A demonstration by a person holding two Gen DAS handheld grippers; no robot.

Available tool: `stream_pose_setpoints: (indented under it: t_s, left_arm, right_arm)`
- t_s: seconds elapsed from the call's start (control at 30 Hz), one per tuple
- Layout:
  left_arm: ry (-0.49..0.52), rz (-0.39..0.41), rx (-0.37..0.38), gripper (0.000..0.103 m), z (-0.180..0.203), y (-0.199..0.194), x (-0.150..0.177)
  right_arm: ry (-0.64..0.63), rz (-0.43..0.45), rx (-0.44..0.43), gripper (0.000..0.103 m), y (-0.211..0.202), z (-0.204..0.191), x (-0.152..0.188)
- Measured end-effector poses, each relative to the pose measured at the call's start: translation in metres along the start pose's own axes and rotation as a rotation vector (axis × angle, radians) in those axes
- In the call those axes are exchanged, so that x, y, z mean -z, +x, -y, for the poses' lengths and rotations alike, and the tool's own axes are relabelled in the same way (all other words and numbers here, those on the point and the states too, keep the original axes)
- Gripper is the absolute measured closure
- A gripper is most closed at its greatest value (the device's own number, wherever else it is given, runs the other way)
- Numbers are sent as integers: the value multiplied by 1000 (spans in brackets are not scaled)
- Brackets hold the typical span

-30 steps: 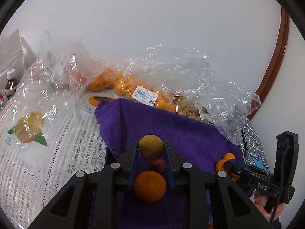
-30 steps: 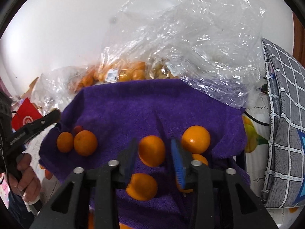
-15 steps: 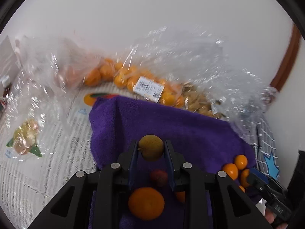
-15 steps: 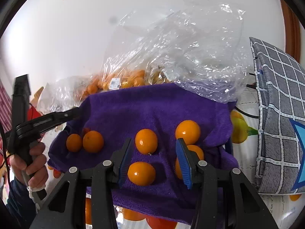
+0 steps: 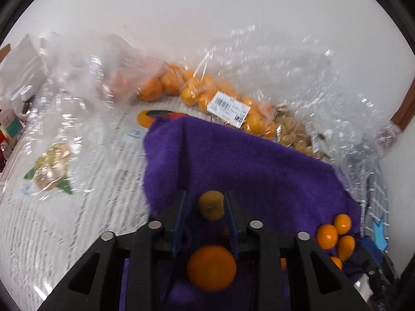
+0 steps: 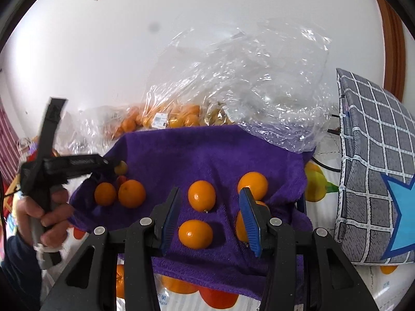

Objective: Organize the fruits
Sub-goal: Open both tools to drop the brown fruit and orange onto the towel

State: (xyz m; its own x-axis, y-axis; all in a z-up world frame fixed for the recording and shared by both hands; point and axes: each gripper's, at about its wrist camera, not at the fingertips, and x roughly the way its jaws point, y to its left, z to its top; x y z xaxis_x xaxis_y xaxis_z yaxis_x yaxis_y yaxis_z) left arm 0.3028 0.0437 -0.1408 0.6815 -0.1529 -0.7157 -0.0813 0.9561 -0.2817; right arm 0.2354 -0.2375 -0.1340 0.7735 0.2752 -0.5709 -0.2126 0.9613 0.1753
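A purple cloth (image 5: 259,171) (image 6: 207,155) lies on the table with fruit on it. My left gripper (image 5: 206,197) (image 6: 109,164) has a yellow-brown fruit (image 5: 211,205) (image 6: 120,167) between its jaws, which are opening. The left pad stands clear of the fruit, which rests on the cloth. Below it lie an orange (image 5: 211,268) (image 6: 131,193) and a small red fruit (image 6: 120,180). My right gripper (image 6: 210,193) is open above the cloth, holding nothing. Several oranges (image 6: 201,195) lie under and beside it.
Clear plastic bags of oranges (image 5: 197,90) (image 6: 166,119) and an empty crumpled bag (image 6: 246,77) line the back by the white wall. A grey checked cushion (image 6: 373,168) stands at the right. A person's hand (image 6: 44,215) holds the left gripper. Small oranges (image 5: 334,230) sit at the cloth's right edge.
The left jaws have spread and no longer squeeze the yellow-brown fruit. The right gripper has drawn back from the orange that was between its pads. That orange now lies on the cloth.
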Motion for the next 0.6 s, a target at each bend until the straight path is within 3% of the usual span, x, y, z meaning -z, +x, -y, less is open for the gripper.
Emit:
stream_pose_setpoints:
  t_s: [0.33,0.43,0.6]
  left_arm:
    - [22,101,74,68,-53,-80,62]
    - [26,112,118,68,-66,-89,88]
    - [45,90,121,68,-74,-88,118]
  right_arm:
    - [-53,-7,12,57,-34,-36,30]
    - [-64,-16,-18,57,-47,-50,45]
    - [-104,-58,-42,59,-51,-75,70]
